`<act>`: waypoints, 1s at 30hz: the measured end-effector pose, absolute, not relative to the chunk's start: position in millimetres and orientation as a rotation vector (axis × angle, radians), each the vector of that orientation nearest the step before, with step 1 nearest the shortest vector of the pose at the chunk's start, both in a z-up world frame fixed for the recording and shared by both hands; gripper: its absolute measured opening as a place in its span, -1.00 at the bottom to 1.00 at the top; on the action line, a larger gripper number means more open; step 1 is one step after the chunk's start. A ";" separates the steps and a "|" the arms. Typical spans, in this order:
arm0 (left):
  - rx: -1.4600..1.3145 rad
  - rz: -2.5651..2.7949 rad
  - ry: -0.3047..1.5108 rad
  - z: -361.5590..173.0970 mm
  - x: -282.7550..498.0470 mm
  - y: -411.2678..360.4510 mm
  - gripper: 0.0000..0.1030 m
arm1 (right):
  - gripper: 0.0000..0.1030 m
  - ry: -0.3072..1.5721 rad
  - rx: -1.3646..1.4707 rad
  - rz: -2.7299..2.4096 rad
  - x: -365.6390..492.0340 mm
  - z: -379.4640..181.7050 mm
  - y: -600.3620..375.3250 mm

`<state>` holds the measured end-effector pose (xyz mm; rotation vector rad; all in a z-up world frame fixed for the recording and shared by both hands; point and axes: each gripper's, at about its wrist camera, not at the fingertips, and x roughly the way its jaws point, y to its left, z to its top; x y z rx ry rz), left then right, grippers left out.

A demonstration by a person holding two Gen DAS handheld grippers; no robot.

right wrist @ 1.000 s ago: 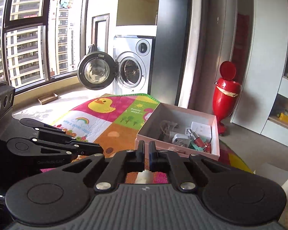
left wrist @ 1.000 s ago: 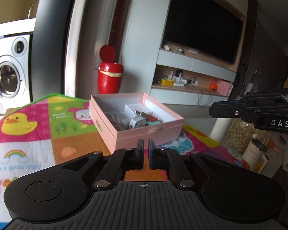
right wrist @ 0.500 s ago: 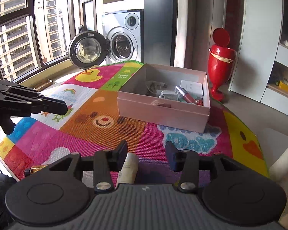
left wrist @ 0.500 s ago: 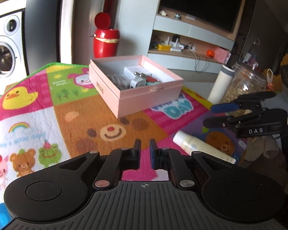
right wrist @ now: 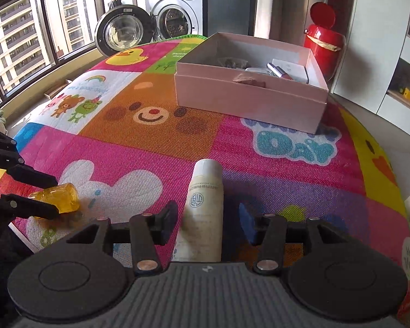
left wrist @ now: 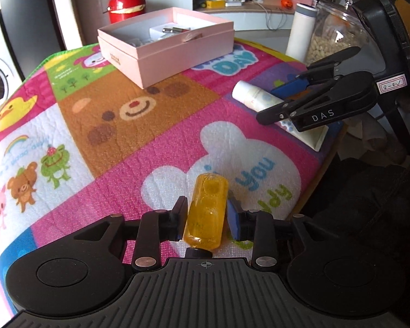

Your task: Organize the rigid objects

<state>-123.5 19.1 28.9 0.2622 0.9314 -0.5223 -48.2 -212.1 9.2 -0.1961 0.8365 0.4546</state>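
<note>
Both claws are low over the patterned mat [left wrist: 155, 142] on the tabletop, each straddling its own item.

Left claw [left wrist: 206, 216]: jaws opening, the yellow bottle [left wrist: 206, 213] lies between them at lower centre of the left wrist view, dark cap toward the camera. The pads stand just beside the bottle's sides; no squeeze visible yet.

Right claw [right wrist: 207, 218]: jaws part open, clear gaps either side of the white tube [right wrist: 205, 205], which lies lengthwise at lower centre of the right wrist view. Nothing gripped.

Pink box [right wrist: 248, 93], already holding small items, sits at upper centre, well apart from both.

Judgement: close squarely on mid-body, not near the cap or rounded end. The bottle looks slick and round, so centre it before squeezing. Lift straight up off the mat before carrying toward the box.
</note>
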 end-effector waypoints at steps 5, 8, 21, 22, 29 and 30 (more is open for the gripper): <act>0.217 -0.507 0.939 23.3 -123.9 24.3 -0.35 | -0.16 0.816 -0.184 0.465 -50.8 8.1 -212.9; 0.178 -0.493 0.890 20.4 -129.5 27.6 -0.37 | -0.33 0.807 -0.204 0.483 -56.2 9.6 -210.1; 0.160 -0.535 0.770 35.8 -121.1 19.6 -0.38 | -0.55 0.737 -0.143 0.487 -58.6 39.0 -227.0; 0.156 -0.534 0.761 38.4 -118.6 19.6 -0.38 | -0.55 0.734 -0.138 0.487 -57.5 40.4 -228.4; 0.144 -0.524 0.768 34.7 -105.3 14.5 -0.37 | -0.55 0.775 -0.163 0.479 -51.1 26.6 -230.1; 0.139 -0.525 0.777 32.3 -104.3 13.6 -0.38 | -0.54 0.783 -0.162 0.476 -51.0 22.9 -229.5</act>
